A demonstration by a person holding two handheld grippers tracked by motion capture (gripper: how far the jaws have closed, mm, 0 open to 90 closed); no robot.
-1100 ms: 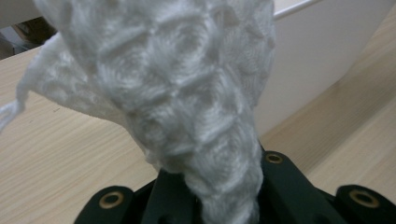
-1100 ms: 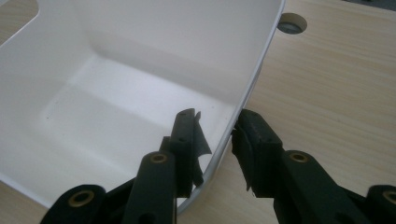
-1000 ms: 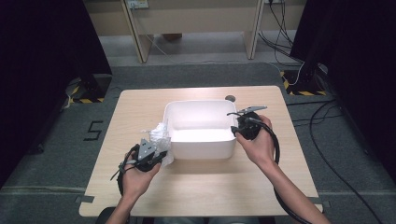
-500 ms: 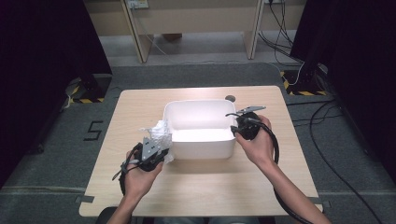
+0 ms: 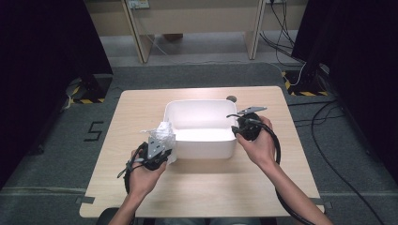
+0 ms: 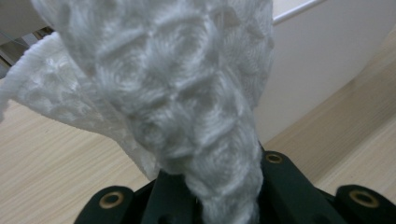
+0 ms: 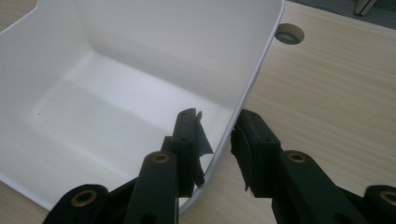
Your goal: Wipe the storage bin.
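While floor mark seemingly reads "5", tub unlabelled.

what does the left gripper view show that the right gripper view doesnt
Left gripper view: a white knitted cloth bunched and pinched in the left claw, rising in front of the tub's outer wall.

Right gripper view: the right claw straddling the white tub's side wall, one jaw inside and one outside, apparently gripping it. It also shows the tub's bare inside and a round hole in the tabletop beyond the rim.

Both: the white tub and the light wooden table, each seen past a pair of black jaws.
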